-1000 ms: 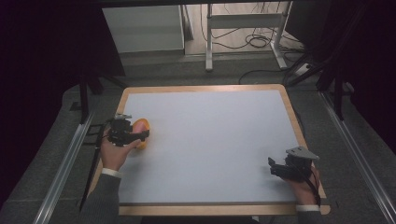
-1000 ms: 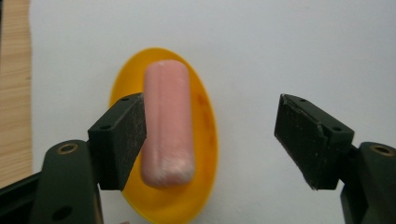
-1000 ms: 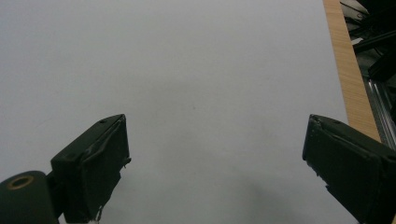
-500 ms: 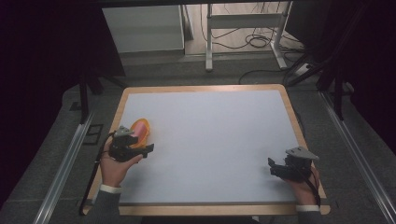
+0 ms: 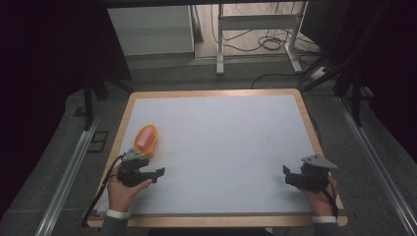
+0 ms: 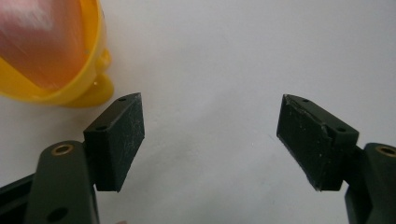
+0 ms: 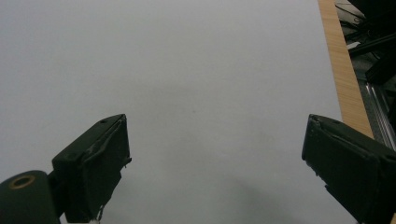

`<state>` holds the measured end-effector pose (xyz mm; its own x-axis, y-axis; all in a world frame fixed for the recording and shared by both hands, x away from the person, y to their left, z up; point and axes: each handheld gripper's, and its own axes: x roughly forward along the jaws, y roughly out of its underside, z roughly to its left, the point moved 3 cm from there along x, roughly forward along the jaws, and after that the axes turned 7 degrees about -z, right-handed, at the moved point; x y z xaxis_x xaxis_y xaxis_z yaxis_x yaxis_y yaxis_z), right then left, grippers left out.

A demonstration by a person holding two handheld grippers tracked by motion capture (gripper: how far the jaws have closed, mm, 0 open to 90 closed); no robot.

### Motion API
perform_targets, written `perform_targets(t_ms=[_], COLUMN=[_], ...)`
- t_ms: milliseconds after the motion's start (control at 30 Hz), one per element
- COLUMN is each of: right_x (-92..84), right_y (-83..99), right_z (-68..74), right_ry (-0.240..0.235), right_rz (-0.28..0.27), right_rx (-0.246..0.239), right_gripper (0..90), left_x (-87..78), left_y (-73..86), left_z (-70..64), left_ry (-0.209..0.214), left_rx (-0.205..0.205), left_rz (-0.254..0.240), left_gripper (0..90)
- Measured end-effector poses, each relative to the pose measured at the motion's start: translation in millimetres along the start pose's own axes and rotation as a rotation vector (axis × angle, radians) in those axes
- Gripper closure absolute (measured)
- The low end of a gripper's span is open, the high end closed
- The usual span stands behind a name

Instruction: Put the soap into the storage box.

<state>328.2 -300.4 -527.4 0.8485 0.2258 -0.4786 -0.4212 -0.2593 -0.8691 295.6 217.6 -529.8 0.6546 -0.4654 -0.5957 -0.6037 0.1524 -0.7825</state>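
A yellow cup-like holder (image 5: 146,140) with a pink piece inside lies on the white table top (image 5: 221,147) near the left edge. In the left gripper view the yellow holder (image 6: 51,51) sits at the top left, just beyond the left jaw and apart from it. My left gripper (image 5: 156,174) is a little nearer the person than the holder; it (image 6: 210,135) is open with bare table between its jaws. My right gripper (image 5: 287,176) rests near the front right corner, and it (image 7: 215,158) is open and holds nothing.
A wooden rim (image 5: 211,93) frames the white table top, and the same rim (image 7: 341,70) runs along the right in the right gripper view. Metal rails (image 5: 69,172) flank the table. Beyond the far edge are a frame's legs and cables (image 5: 265,44).
My left gripper has drawn back toward the near edge, away from the yellow holder, which stays on the table. The right gripper has not moved.
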Motion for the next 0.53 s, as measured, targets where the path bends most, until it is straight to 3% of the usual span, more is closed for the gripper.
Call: perform_targets(t_ms=[233,533], right_x=[0.4,0.5], right_y=[-0.8,-1.1], right_z=[1.7,2.6], right_ry=[-0.006,-0.018], right_rz=[-0.003,-0.008], right_rx=[-0.004,-0.012], right_gripper=[7.3,7.3], left_x=[-0.8,0.9], left_y=[-1.0,0.0], left_z=[-1.6,-3.2], left_ry=[0.012,0.007], left_rx=[-0.016,-0.008], left_rz=[-0.018,-0.017], left_gripper=[23.8,23.9])
